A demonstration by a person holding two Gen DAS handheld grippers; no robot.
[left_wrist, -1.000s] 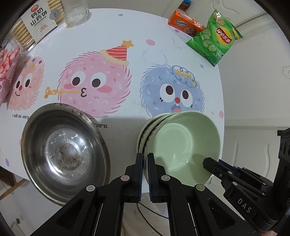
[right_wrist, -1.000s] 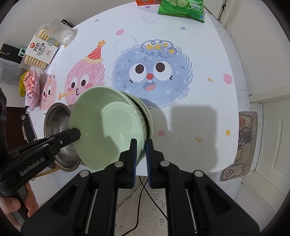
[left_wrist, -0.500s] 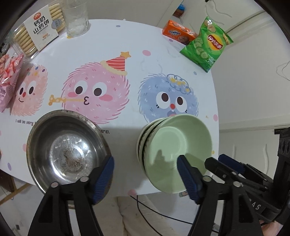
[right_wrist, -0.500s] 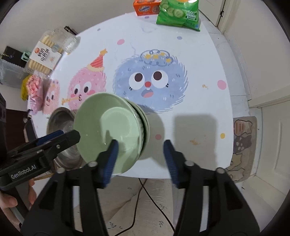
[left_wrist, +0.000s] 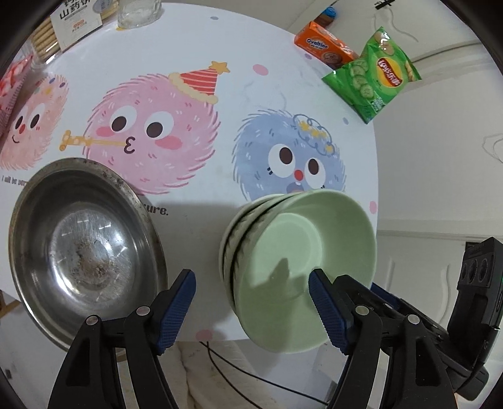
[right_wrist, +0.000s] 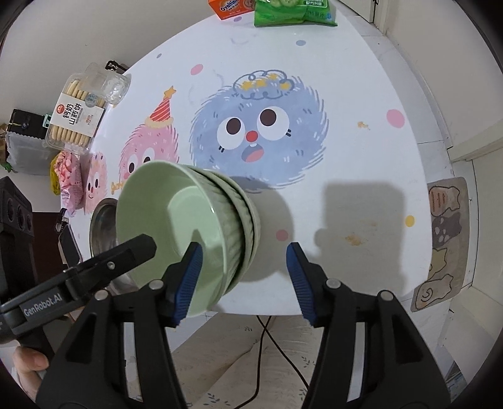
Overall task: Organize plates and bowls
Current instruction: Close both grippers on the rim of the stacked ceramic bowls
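A stack of green bowls point(left_wrist: 298, 270) stands near the table's front edge; it also shows in the right wrist view point(right_wrist: 188, 232). A steel bowl point(left_wrist: 81, 248) sits to its left, with dried residue inside; in the right wrist view point(right_wrist: 103, 226) it is mostly hidden behind the stack. My left gripper point(left_wrist: 251, 310) is open and empty, just in front of the stack, its jaws spread on both sides. My right gripper point(right_wrist: 243, 281) is open and empty, at the stack's right front.
The round table point(left_wrist: 267, 94) has cartoon prints. At its far side lie a green crisp bag point(left_wrist: 374, 75), an orange Ovaltine box point(left_wrist: 323, 47), a biscuit pack point(right_wrist: 78, 116), a glass point(left_wrist: 138, 12) and a pink snack bag point(right_wrist: 70, 176). A floor mat point(right_wrist: 443, 242) lies at the right.
Both grippers were shut on the rim of the green bowl stack one second ago. Both have opened wide and drawn slightly back; the stack rests on the table.
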